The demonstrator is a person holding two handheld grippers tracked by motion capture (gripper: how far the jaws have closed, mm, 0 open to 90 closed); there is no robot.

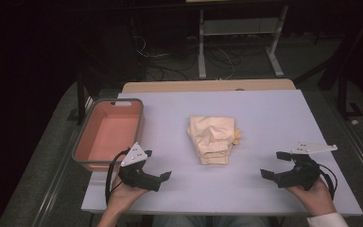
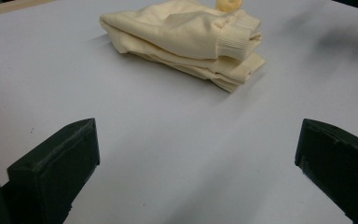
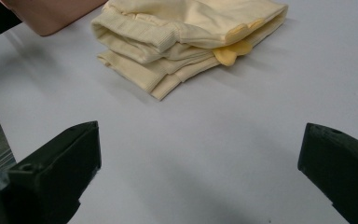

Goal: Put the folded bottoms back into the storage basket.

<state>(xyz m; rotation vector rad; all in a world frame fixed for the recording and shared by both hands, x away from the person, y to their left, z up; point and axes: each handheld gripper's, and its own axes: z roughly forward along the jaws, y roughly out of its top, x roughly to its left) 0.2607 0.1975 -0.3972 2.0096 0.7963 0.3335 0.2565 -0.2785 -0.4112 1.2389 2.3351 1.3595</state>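
Nearest to you, along the near edge of the bench, both grippers rest in your hands with their fingers spread wide and nothing between them. Your left gripper sits toward the near-left corner, just beside the near end of the pink bin; your right gripper sits toward the near-right corner. Both point inward at the folded cream garment, which lies at the middle of the bench, well apart from either gripper. In the left gripper view the garment shows as a compact stack of layers with ribbed cuffs at one end; in the right gripper view the same stack shows a small yellow piece protruding from one side. Judge the folding as complete or nearly so: the stack is squared and lies flat. The bin stands empty against the left edge. What remains, by this judgement, is to close on the stack from both sides, lift it without letting the layers slip, and set it in the bin.
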